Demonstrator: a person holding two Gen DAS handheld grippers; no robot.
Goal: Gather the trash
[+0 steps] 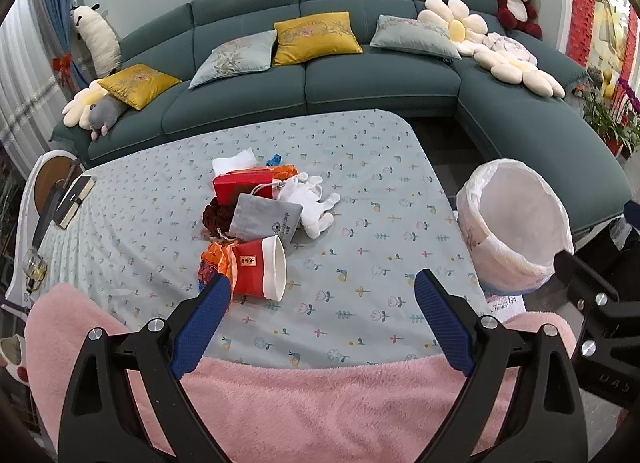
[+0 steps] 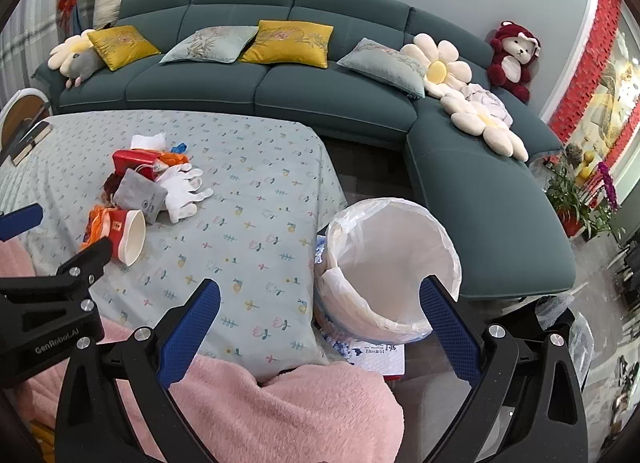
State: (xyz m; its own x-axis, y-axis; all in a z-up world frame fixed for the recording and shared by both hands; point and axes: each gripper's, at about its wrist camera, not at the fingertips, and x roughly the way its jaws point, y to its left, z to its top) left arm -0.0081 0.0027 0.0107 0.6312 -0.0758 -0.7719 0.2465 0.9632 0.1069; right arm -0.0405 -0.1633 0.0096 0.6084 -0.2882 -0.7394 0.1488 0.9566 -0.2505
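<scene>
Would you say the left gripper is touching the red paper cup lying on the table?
Cannot tell. In the left wrist view, the left gripper is open, and one finger's tip overlaps the red paper cup; neither view shows plain contact or a gap.

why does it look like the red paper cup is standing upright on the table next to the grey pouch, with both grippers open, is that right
Not quite: the red paper cup lies on its side, its white rim facing the camera, as the left wrist view shows. The rest holds: it is on the table next to the grey pouch, and the left gripper and right gripper are both open.
</scene>
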